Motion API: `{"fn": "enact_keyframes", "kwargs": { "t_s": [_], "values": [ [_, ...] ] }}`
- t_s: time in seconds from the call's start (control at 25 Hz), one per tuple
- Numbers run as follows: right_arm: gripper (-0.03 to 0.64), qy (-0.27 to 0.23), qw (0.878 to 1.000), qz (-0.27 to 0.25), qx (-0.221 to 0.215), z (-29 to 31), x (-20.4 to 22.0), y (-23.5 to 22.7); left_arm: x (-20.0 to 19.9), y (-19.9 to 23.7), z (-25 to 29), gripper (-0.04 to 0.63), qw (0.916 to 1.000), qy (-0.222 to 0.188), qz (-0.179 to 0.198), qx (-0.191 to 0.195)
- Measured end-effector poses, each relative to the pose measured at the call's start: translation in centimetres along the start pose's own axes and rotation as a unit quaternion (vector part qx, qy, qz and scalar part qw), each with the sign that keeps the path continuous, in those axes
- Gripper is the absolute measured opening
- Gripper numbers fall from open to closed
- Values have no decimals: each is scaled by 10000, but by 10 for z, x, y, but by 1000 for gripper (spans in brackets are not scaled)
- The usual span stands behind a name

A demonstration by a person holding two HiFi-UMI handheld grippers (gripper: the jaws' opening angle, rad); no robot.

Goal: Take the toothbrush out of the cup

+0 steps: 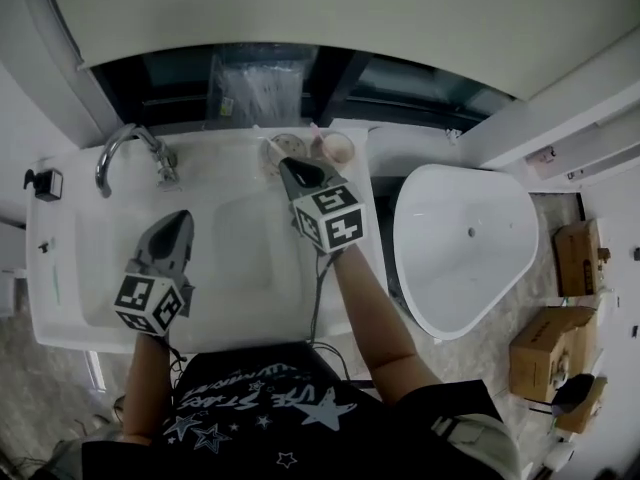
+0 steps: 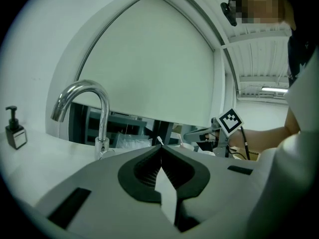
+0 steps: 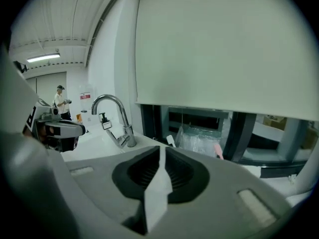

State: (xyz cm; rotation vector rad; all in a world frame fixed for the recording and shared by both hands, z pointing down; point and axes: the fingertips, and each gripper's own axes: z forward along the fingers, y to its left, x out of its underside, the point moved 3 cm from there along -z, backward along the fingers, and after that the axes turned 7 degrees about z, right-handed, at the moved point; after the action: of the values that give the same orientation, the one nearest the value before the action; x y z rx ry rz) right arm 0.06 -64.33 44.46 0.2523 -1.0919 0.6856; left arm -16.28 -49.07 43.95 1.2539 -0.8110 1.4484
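Right claw (image 1: 290, 165) is up at the back edge of the sink (image 1: 60, 268), its tip just short of the two cups (image 1: 287, 148) standing there. In the right gripper view the claw (image 3: 160, 148) is all but closed, with nothing between the jaws. A white toothbrush (image 3: 171, 140) pokes up just beyond the tip, a touch to the right. A pink toothbrush (image 3: 218, 150) stands further right. Neither one is touched, and both are upright in their cups. Left claw (image 1: 180, 218) hangs over the basin, well apart from the cups and near the faucet (image 1: 120, 148). Its jaws meet at the tip, and it holds nothing.
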Motion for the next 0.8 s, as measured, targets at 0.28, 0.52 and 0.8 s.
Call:
{"fn": "enact_keyframes", "kwargs": {
  "t_s": [0.28, 0.52, 0.8],
  "values": [
    [95, 480, 9984, -263, -108, 65, 2, -19, 9, 17, 23, 8, 9995, 245, -54, -194],
    [118, 888, 9946, -519, -117, 98, 6, -32, 27, 18, 32, 8, 9985, 479, -190, -209],
    [117, 1023, 9903, -938, -98, 113, 7, -24, 37, 20, 32, 8, 9977, 557, -282, -276]
  ]
}}
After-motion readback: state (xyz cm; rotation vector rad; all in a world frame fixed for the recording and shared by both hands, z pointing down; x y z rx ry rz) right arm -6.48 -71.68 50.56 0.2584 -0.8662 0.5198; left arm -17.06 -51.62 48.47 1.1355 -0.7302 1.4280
